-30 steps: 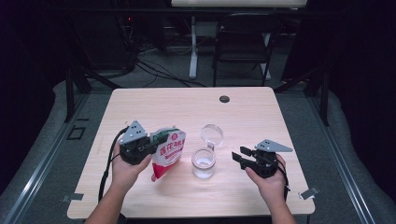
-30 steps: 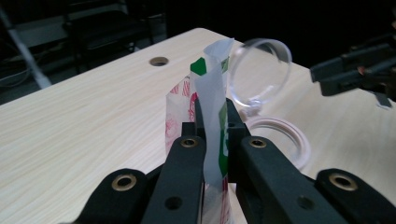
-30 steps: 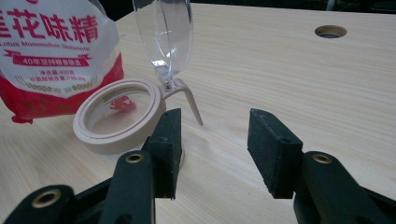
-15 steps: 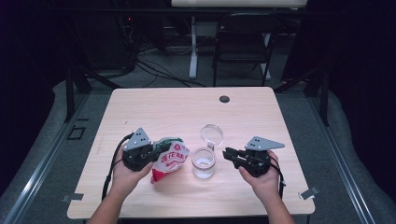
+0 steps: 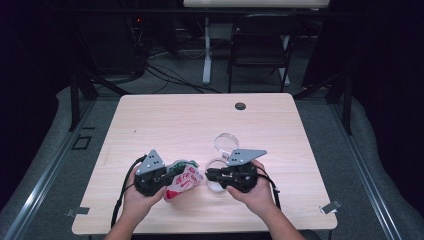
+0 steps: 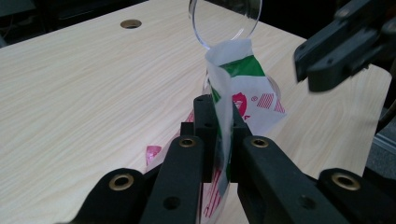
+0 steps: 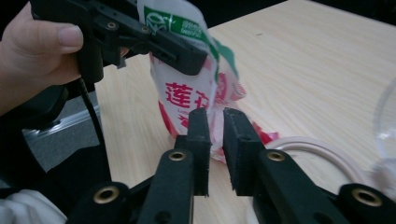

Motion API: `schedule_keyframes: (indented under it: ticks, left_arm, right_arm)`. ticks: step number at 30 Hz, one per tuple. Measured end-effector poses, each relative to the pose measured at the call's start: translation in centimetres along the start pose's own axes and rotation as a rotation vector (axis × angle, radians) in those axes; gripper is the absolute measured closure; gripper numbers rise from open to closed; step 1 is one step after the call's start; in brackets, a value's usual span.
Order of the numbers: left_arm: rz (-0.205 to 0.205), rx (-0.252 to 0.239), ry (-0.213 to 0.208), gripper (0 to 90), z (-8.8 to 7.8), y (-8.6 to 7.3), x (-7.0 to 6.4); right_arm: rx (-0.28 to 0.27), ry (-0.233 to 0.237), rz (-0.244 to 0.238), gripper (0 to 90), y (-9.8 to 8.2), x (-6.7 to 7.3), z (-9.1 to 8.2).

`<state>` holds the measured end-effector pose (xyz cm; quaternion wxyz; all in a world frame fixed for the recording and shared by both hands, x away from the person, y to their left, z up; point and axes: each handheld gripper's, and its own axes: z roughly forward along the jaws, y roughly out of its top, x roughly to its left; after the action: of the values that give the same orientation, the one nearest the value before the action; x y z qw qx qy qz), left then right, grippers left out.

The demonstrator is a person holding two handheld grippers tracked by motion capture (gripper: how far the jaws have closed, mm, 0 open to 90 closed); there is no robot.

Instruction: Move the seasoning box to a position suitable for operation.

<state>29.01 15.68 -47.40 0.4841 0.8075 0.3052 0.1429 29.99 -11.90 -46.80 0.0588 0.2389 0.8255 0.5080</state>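
Near the table's front edge, the left gripper clamps the top of a red, white and green pouch. Just beside it, the right gripper points at the pouch, jaws slightly parted, grasping nothing. Beyond stands a clear glass jar with its hinged lid raised.

The right hand-held gripper has moved leftward from well right of the glass jar to directly over it, its jaws now close together near the pouch. The left hand-held gripper has lowered the pouch and drawn it toward the counter's near edge, so the pouch now sits left of the jar, tilted, still clamped.
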Motion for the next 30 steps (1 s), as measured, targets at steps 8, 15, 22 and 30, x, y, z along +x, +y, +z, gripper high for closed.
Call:
schedule_keyframes:
  ticks: [8,15,22,30]
  left_arm:
    - [-0.029,-0.029,0.002,87.4,-0.7,-0.7,-0.2]
    - [-0.019,-0.032,0.019,81.1,-0.6,-1.2,-0.5]
    - [-0.06,-0.036,0.031,55.6,0.1,-2.3,0.3]
    - [-0.131,-0.032,-0.001,45.0,1.2,-3.9,1.1]
  right_arm:
    - [0.053,0.02,-0.031,77.3,0.1,0.5,2.3]
    - [0.099,0.017,-0.057,88.4,-0.2,0.6,4.0]
    - [0.094,0.008,-0.067,90.0,-0.1,0.4,4.1]
    - [0.085,0.016,-0.049,90.0,0.0,-0.2,4.0]
